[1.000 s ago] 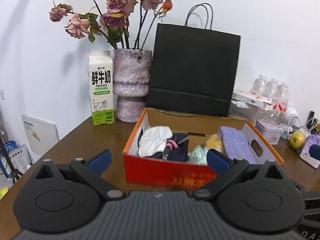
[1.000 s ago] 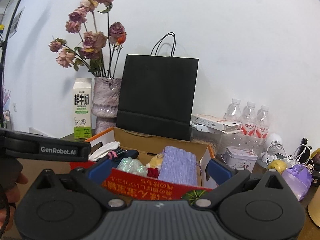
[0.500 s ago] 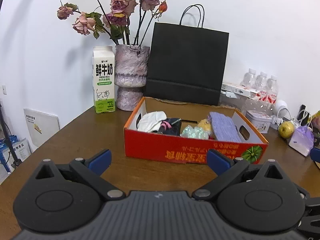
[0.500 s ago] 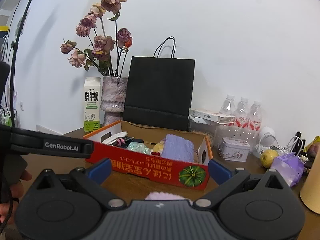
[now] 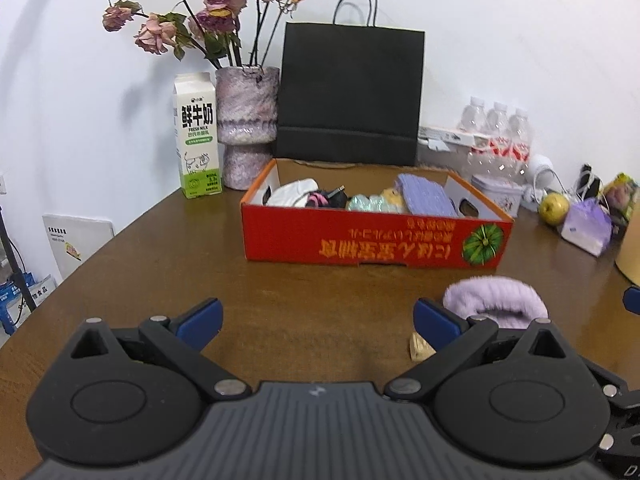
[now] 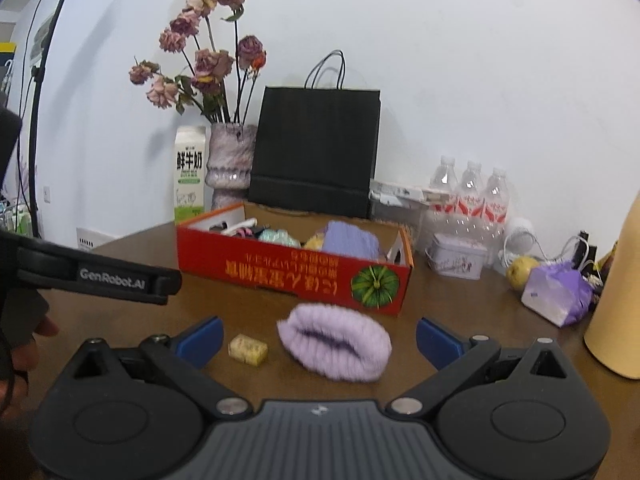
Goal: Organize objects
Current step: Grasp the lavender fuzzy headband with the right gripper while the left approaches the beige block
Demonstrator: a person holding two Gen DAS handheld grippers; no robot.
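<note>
A red cardboard box (image 5: 376, 240) sits on the brown table and holds a white cloth, a purple knit piece (image 5: 428, 198) and other small items. It also shows in the right wrist view (image 6: 296, 272). In front of it lie a fluffy lilac knit item (image 6: 336, 340) and a small yellow block (image 6: 248, 349). My right gripper (image 6: 318, 338) is open and empty, with the lilac item between its fingers' line of sight. My left gripper (image 5: 318, 320) is open and empty over bare table; the lilac item (image 5: 496, 300) lies by its right finger.
At the back stand a milk carton (image 5: 197, 140), a vase of dried roses (image 5: 248, 128), a black paper bag (image 5: 350, 94), water bottles (image 5: 496, 128), a tin (image 6: 456, 256), an apple (image 5: 554, 208) and a purple packet (image 6: 558, 292). A tan cylinder (image 6: 620, 292) stands at right.
Both grippers have pulled back from the box, which now looks smaller and farther. The lilac item and the yellow block have come into view on the table.
</note>
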